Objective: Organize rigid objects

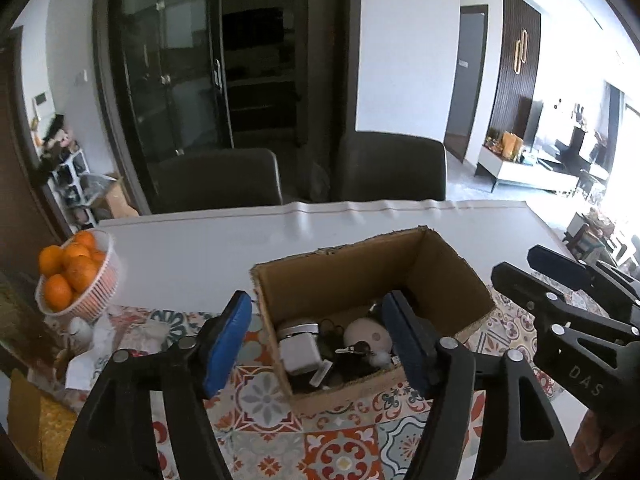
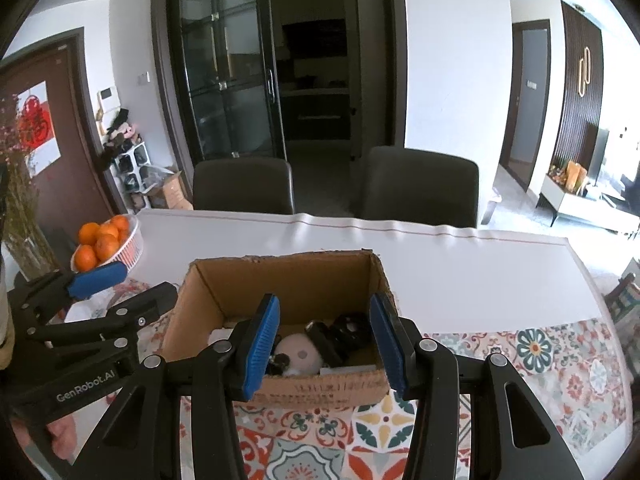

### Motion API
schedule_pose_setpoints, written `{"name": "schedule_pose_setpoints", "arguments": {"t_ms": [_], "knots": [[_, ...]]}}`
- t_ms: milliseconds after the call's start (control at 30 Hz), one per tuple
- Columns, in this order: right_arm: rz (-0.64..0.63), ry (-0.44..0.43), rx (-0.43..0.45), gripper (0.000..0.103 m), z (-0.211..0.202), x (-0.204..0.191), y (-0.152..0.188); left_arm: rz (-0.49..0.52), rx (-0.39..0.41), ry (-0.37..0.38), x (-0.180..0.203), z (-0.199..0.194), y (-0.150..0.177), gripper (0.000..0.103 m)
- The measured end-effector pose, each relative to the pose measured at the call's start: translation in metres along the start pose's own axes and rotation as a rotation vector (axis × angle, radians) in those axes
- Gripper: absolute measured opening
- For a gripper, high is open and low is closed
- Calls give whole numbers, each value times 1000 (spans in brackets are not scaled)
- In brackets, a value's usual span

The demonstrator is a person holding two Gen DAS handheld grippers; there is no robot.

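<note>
Two grippers hover over the tiled worktop's near edge, where an open brown cardboard box [image 2: 280, 300] sits. Inside lie a stiff grey square adapter [image 1: 298, 354] and a smooth white round puck [image 2: 298, 354], best gripped across their sides. Left gripper [image 1: 316, 344] and right gripper [image 2: 324, 342] both tilt downward, jaws spread, empty.

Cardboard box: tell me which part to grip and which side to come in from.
Take the near wall's top edge from above, one finger inside, one outside. The cardboard box stands upright and open-topped, so its thin walls suit a pinch, while the whole box looks too wide. The small items inside lie low, leaving the rim free.
</note>
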State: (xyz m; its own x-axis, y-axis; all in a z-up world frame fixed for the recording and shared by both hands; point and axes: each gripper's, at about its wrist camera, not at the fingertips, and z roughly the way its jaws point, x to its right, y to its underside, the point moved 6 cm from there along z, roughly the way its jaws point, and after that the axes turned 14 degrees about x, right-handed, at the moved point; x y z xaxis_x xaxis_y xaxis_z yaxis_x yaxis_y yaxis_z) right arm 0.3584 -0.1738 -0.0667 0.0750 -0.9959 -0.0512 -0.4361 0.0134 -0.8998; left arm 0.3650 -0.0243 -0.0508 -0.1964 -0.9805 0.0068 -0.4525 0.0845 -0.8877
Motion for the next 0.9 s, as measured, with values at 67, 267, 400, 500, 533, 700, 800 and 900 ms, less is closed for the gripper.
{"name": "schedule_pose_setpoints", "arguments": {"t_ms": [67, 267, 400, 500, 533, 700, 800, 900], "knots": [[-1, 0, 11, 48, -10, -2, -1, 7, 22, -28, -2, -14, -1, 75], [9, 5, 45, 49, -46, -6, -2, 7, 78, -55, -5, -54, -4, 86], [16, 17, 71, 52, -72, -8, -3, 22, 130, -74, -4, -83, -7, 94], [2, 47, 92, 63, -91, -9, -4, 30, 166, -80, -5, -102, -7, 100], [-1, 57, 99, 70, -96, -8, -4, 32, 175, -84, -4, -107, -7, 100], [-18, 92, 141, 78, -124, -9, -8, 37, 211, -98, -4, -133, -6, 103], [-18, 100, 161, 80, -139, -11, -10, 28, 217, -94, -3, -147, -4, 103], [-11, 109, 171, 83, -150, -14, -11, 18, 213, -86, -2, -157, -2, 103]]}}
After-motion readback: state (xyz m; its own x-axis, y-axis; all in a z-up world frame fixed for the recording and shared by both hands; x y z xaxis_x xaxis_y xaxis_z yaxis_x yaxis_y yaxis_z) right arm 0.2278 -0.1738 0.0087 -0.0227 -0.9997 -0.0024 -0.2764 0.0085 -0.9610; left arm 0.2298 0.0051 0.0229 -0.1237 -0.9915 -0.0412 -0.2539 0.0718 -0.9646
